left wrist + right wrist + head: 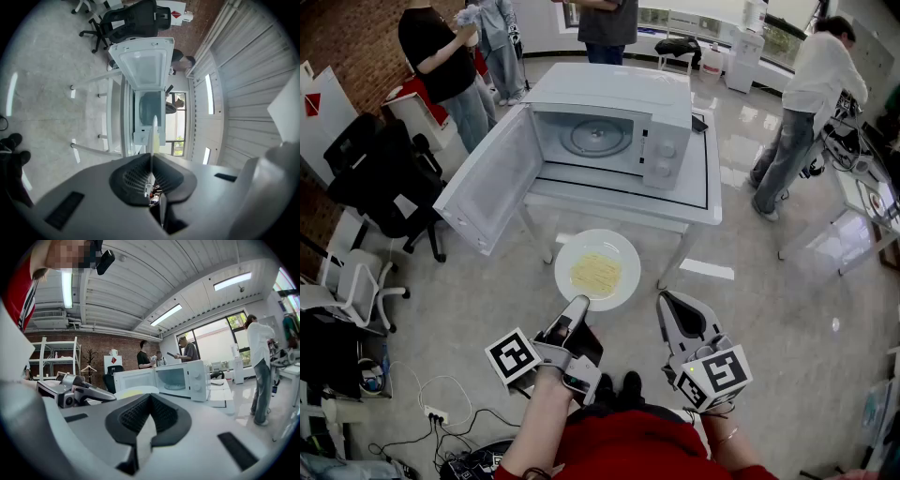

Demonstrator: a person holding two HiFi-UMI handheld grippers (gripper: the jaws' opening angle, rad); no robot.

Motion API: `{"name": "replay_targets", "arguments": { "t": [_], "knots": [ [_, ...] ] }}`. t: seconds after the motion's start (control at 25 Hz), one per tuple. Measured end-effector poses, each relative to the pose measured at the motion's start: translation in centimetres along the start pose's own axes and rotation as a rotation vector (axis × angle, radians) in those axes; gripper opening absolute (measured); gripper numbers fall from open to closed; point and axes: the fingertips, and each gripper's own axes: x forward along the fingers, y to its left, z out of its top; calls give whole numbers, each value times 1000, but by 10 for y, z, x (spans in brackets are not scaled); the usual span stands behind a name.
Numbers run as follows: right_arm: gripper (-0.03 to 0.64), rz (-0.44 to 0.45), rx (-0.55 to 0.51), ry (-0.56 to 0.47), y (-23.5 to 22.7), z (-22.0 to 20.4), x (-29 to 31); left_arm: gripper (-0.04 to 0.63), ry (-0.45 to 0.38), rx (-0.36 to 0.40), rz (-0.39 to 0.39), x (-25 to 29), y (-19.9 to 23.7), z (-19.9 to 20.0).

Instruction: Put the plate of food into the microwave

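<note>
The person is holding both grippers low in front of the body, above the pale floor. The left gripper (577,306) is clamping the near rim of the white plate (623,246). In the left gripper view its jaws are pressing on the plate (154,133), which is showing edge-on as a thin white line between the pads. The right gripper (667,302) is hovering just right of the plate, apart from it. In the right gripper view its jaws are lying together with nothing between them.

The plate is hanging roughly level in the air, carrying a flat heap of yellow food (595,273). It is sitting in front of the near edge of the white table (698,208), outside the microwave (614,98) and apart from it.

Farther on, the white microwave is standing on that table with its door (487,192) swinging wide open to the left. The round turntable (594,137) is showing inside the cavity, and the control panel with two knobs is facing near on the right side.

At the far left a black office chair (380,173) is standing on the floor. Beyond the table several people (441,56) are standing, and one person in a white top (816,89) is leaning at the far right.
</note>
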Motion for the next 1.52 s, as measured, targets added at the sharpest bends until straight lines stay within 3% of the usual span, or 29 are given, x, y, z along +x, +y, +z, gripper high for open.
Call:
{"name": "replay_targets", "arguments": {
  "t": [0.88, 1.52],
  "knots": [
    [15, 31, 26, 12, -8, -8, -1, 21, -22, 9, 17, 5, 5, 4],
    [15, 30, -11, -13, -57, 11, 3, 21, -90, 53, 2, 30, -10, -1]
  ]
}}
